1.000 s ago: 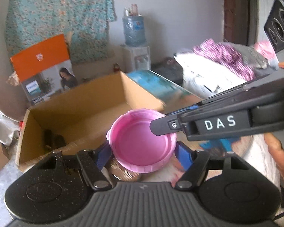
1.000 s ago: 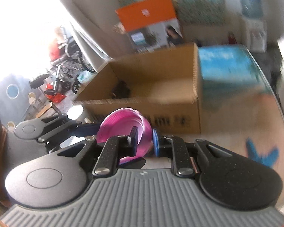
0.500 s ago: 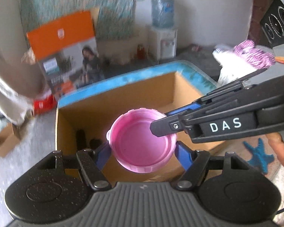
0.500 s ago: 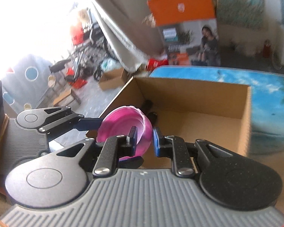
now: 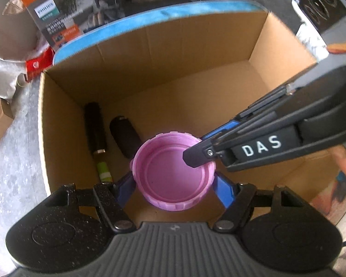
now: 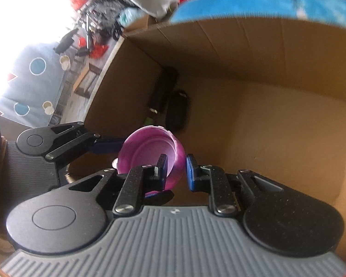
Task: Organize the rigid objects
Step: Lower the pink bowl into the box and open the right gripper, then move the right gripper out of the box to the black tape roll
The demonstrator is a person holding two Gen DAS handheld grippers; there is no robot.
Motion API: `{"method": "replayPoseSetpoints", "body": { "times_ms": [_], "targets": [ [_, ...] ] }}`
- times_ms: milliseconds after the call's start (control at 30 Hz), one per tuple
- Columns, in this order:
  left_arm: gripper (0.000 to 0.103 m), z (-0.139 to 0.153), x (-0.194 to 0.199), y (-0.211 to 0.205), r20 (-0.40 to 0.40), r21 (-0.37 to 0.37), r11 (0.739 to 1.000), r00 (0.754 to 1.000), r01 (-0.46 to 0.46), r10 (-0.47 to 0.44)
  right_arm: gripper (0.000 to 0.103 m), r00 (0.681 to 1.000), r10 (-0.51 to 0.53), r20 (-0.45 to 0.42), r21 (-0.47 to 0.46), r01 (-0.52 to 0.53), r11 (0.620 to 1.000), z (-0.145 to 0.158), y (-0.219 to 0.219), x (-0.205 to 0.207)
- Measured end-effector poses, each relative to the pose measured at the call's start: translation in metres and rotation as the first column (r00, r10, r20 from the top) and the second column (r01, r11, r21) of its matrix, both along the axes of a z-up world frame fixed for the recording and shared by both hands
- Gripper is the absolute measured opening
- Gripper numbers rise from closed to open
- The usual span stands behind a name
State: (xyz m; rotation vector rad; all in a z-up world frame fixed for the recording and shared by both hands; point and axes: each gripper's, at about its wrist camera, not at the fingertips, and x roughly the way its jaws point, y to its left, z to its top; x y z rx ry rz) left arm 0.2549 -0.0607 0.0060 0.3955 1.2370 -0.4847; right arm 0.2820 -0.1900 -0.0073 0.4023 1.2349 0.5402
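Nearest, the left tongs [image 5: 174,185] stand fairly wide, their blue pads pressing either side of the pink lid [image 5: 173,172], which sits open side up between them. The right tongs [image 6: 175,169] come in from the right, nearly closed, and pinch the lid's rim, one finger inside and one outside. The lid hangs in the air over the open box [image 5: 276,34], above its near part and not yet on its floor. Further in, at the left of the floor, a dark brush [image 5: 95,129] and a dark case [image 5: 125,138] lie side by side, so I judge some sorting done. The lid remains to be lowered and let go; what else waits outside I cannot tell.
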Motion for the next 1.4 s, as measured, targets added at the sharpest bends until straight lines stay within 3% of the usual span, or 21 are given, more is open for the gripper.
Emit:
{"method": "replayPoseSetpoints", "body": {
  "times_ms": [233,433,500,667,767,967,1067,1167,1267,1400],
  "targets": [
    [0.079,-0.01,0.007,0.002,-0.05,0.039,0.999,0.999,0.012,-0.01,0.02,0.992,0.038,-0.118,0.009,-0.037,0.999,-0.034,0.012,0.018],
    [0.079,0.007,0.002,0.006,-0.036,-0.009,1.0,0.999,-0.007,0.007,0.022,0.988,0.036,-0.147,0.028,-0.032,0.999,-0.041,0.018,0.025],
    [0.079,0.017,-0.003,0.01,-0.012,-0.029,0.999,1.0,-0.016,0.015,0.028,0.99,0.022,-0.137,0.036,-0.017,0.999,-0.037,0.014,0.024],
    [0.08,0.052,-0.027,0.021,0.033,-0.137,0.989,0.998,-0.049,0.054,0.035,0.998,-0.038,-0.042,0.089,0.042,0.995,-0.005,-0.006,0.002],
    [0.083,0.078,-0.049,0.029,0.089,-0.214,0.975,0.992,-0.064,0.085,0.038,0.994,-0.092,0.06,0.128,0.084,0.988,0.023,-0.026,-0.028],
    [0.087,0.111,-0.1,0.04,0.186,-0.349,0.933,0.969,-0.088,0.161,0.041,0.93,-0.223,0.293,0.214,0.164,0.963,0.073,-0.071,-0.121],
    [0.088,0.104,-0.124,0.047,0.178,-0.412,0.905,0.964,-0.111,0.199,0.042,0.879,-0.304,0.367,0.234,0.229,0.945,0.079,-0.088,-0.171],
    [0.088,0.087,-0.15,0.05,0.18,-0.423,0.897,0.959,-0.125,0.218,0.043,0.841,-0.366,0.398,0.272,0.273,0.923,0.071,-0.097,-0.216],
    [0.088,0.066,-0.173,0.051,0.194,-0.392,0.913,0.96,-0.113,0.202,0.043,0.823,-0.389,0.415,0.257,0.304,0.917,0.052,-0.09,-0.253],
    [0.09,0.03,-0.199,0.043,0.216,-0.314,0.947,0.966,-0.072,0.145,0.043,0.83,-0.37,0.417,0.198,0.314,0.928,0.025,-0.076,-0.277]
  ]
}}
